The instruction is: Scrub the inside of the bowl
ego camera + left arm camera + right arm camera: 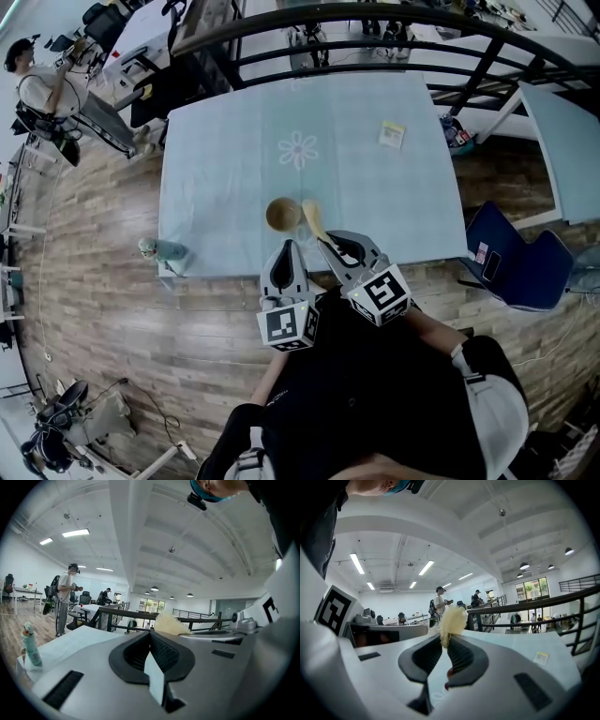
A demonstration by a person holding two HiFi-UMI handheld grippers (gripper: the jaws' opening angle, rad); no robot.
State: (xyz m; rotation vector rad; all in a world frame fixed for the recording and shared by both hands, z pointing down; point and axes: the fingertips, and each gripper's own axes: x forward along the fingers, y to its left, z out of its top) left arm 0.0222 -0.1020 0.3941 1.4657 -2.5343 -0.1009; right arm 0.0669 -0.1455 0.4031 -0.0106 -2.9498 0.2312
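A small wooden bowl point(280, 215) stands upright on the light blue tablecloth point(225, 169), near the table's front edge. My right gripper point(327, 246) is shut on a pale yellow fibrous scrubber point(313, 221), which sticks out just right of the bowl's rim. In the right gripper view the scrubber point(451, 620) pokes up from between the jaws of my right gripper point(444, 641). My left gripper point(288, 247) is shut with nothing in it, a little in front of the bowl. In the left gripper view my left gripper point(151, 644) shows closed jaws, with the scrubber point(169, 623) beyond them; the bowl is hidden there.
A small pale green bottle point(150, 248) point(29, 644) stands at the table's front left corner. A yellow-topped card point(392, 134) point(542, 658) lies at the far right. A dark railing point(375, 23) runs behind the table, a blue chair point(516, 262) stands to the right, and people stand at the back left.
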